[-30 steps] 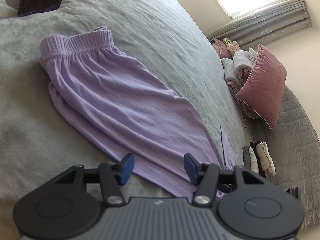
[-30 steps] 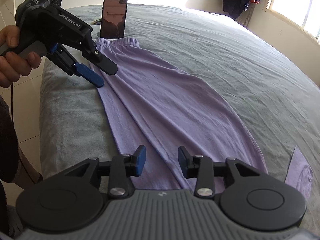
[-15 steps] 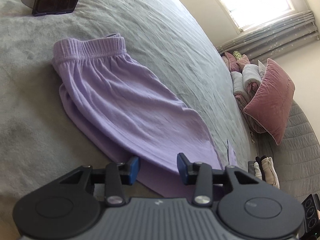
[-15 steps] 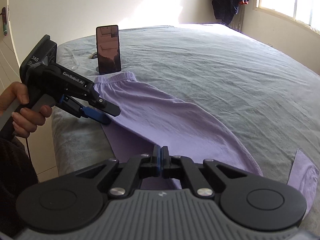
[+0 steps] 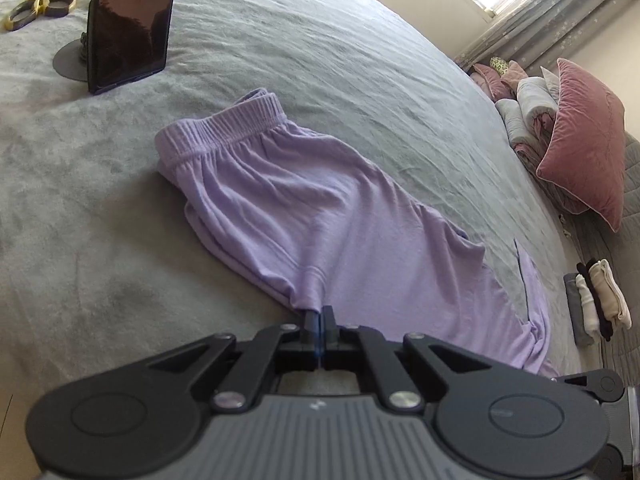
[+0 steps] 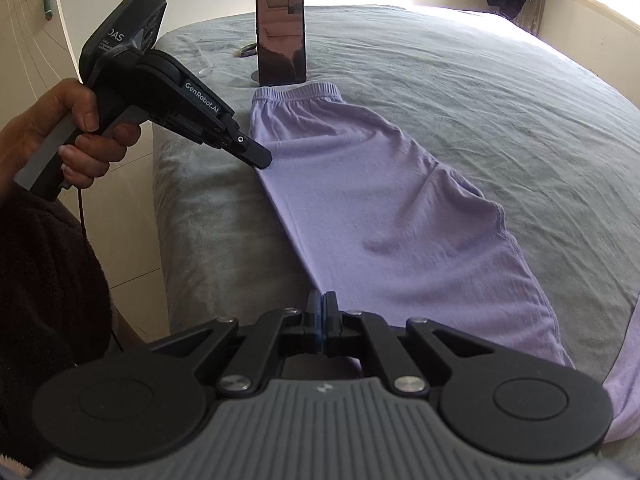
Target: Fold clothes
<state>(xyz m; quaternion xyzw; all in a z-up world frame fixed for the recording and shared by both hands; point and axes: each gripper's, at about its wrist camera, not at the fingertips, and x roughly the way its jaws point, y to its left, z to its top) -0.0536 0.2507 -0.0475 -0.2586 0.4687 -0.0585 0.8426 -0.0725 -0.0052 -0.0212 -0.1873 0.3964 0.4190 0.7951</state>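
Note:
Lilac trousers [image 5: 320, 216] lie lengthwise on the grey bed, elastic waistband [image 5: 224, 128] at the far end near a phone. My left gripper [image 5: 319, 314] is shut on the near side edge of the trousers, which bunches at the jaws. In the right wrist view the trousers [image 6: 384, 200] stretch away from me, and my right gripper [image 6: 321, 304] is shut on the same near edge, further toward the legs. The left gripper [image 6: 260, 158] shows there pinching the edge close to the waistband. The edge runs taut between the two grippers.
A phone on a round stand [image 5: 128, 24] is upright beyond the waistband, with scissors [image 5: 36, 8] to its left. Pink pillows and rolled bedding [image 5: 560, 136] lie at the right. Folded clothes [image 5: 600, 300] sit lower right. The bed's edge [image 6: 176, 216] drops at left.
The left gripper closed on the trousers' side edge and moved toward the waistband. The right gripper, shut half a second ago, still holds the edge, now pulled straight and lifted slightly.

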